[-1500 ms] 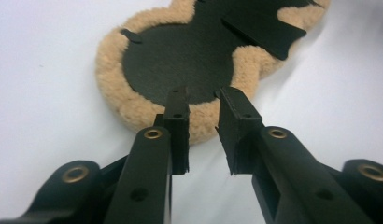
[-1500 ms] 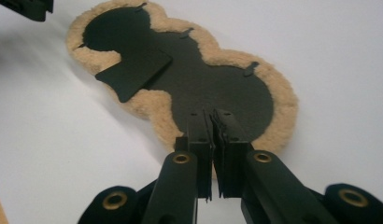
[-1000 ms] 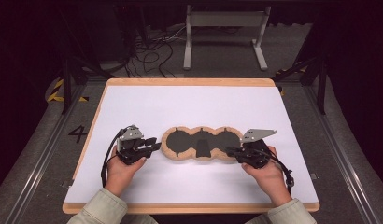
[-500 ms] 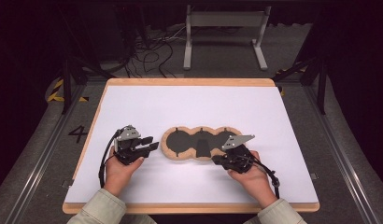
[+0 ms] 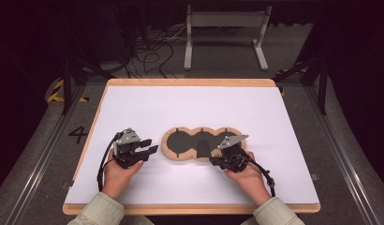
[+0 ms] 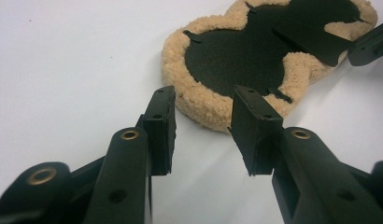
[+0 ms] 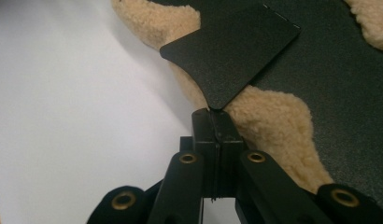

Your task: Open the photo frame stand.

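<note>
A three-lobed pad (image 5: 180, 142) with a tan fleece rim and a black inner face lies flat on the white table (image 5: 190, 108). My right gripper (image 5: 217, 161) sits at the pad's near edge, shut on a corner of a thin black flap (image 5: 203, 148) that stands up over the middle lobe. In the right gripper view the flap (image 7: 231, 56) rises from the shut jaws (image 7: 213, 116) above the fleece (image 7: 269, 121). My left gripper (image 5: 151, 146) is open just off the pad's left end. In the left gripper view its jaws (image 6: 203, 116) frame the pad's fleece edge (image 6: 199, 100) without touching it.
The white table has a wooden border (image 5: 190, 82). Beyond its far edge stand a metal frame (image 5: 225, 28) and loose cables (image 5: 148, 51) on the dark floor. Forearms in light sleeves (image 5: 101, 211) come in from the near edge.
My right gripper has moved left from the pad's right end to its near middle, bringing the black flap up with it. The left gripper has stayed near the left end.
</note>
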### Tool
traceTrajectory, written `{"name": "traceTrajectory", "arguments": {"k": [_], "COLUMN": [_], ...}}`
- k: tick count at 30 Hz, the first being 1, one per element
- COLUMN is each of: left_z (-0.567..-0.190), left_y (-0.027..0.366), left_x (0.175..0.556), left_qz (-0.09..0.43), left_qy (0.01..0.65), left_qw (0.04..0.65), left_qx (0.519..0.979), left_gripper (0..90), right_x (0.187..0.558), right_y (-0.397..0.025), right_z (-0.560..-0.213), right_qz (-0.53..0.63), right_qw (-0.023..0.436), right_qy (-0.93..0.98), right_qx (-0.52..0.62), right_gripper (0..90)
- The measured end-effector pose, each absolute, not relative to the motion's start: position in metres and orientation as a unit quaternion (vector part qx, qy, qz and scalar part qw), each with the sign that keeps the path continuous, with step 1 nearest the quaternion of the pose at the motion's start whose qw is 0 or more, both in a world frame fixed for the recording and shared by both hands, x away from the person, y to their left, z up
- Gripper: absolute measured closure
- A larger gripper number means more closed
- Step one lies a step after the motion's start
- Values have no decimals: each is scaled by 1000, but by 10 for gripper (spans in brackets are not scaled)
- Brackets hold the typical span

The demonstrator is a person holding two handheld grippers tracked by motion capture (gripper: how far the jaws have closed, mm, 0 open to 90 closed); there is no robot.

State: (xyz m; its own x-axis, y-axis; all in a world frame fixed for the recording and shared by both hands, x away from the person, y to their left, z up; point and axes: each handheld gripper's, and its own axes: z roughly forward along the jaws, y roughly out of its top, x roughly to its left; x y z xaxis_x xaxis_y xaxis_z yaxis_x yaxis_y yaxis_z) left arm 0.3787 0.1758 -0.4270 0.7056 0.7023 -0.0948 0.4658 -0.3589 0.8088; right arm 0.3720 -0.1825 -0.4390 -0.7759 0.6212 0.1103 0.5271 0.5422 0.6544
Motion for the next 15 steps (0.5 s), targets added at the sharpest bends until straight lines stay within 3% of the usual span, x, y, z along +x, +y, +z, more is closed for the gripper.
{"name": "traceTrajectory", "arguments": {"k": [15], "left_z": [-429], "left_y": [176], "left_x": [378], "left_qz": [130], "left_qy": [364], "left_qw": [437], "left_qx": [812], "left_gripper": [591], "right_x": [375], "right_y": [-186], "right_z": [-419], "right_qz": [406], "right_qw": [92], "right_qy": [850], "right_qx": [323], "right_gripper": [895]}}
